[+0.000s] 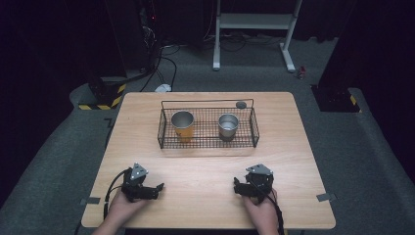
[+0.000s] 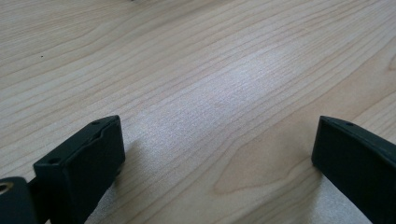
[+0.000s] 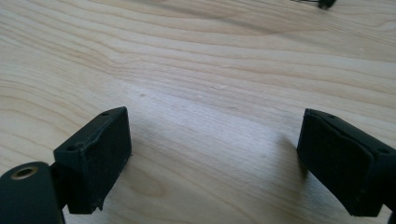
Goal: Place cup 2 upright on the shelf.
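My left gripper (image 1: 155,190) rests low on the wooden table (image 1: 205,166) at the near left, held in a hand, its tips turned to the right. In the left gripper view its jaws stand wide apart over bare wood, so the left gripper (image 2: 217,140) is open with nothing between them. At the near right, my right gripper (image 1: 238,187) lies in the other hand, tips turned left. The right gripper (image 3: 215,140) is open too, with bare wood between its jaws.
A black wire basket (image 1: 207,144) stands at the table's middle back. In it are a metal cup with an orange body (image 1: 182,125) on the left and a steel cup (image 1: 228,125) on the right. A small dark round object (image 1: 241,104) lies behind the basket.
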`<state>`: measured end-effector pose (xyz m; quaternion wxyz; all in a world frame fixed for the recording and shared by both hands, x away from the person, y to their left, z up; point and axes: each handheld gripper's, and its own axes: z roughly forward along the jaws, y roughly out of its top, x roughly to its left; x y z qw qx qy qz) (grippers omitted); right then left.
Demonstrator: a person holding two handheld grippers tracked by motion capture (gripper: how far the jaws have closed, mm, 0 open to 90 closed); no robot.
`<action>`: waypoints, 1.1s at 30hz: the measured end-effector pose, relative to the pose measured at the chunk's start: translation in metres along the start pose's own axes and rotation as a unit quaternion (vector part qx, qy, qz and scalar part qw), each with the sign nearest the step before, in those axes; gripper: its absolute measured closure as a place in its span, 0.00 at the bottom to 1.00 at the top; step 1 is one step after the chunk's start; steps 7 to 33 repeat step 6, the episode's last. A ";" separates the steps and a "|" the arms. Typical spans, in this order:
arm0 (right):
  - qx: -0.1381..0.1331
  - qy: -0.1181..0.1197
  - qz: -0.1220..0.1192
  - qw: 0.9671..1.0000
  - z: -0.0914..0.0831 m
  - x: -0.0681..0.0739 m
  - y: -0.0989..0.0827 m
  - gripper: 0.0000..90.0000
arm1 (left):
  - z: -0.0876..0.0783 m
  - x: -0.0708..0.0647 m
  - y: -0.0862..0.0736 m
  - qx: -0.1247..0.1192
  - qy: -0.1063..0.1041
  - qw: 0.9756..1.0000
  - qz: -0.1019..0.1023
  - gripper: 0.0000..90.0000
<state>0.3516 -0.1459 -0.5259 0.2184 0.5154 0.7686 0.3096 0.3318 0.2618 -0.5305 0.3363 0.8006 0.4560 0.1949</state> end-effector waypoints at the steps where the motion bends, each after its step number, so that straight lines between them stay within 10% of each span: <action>1: 0.000 0.000 -0.001 1.000 0.000 0.001 0.000 0.11 | 0.000 0.000 0.000 0.000 0.001 1.000 -0.002 0.03; 33: 0.000 0.000 -0.001 1.000 0.000 0.001 0.000 0.11 | 0.001 0.000 0.000 -0.003 0.006 1.000 -0.010 0.03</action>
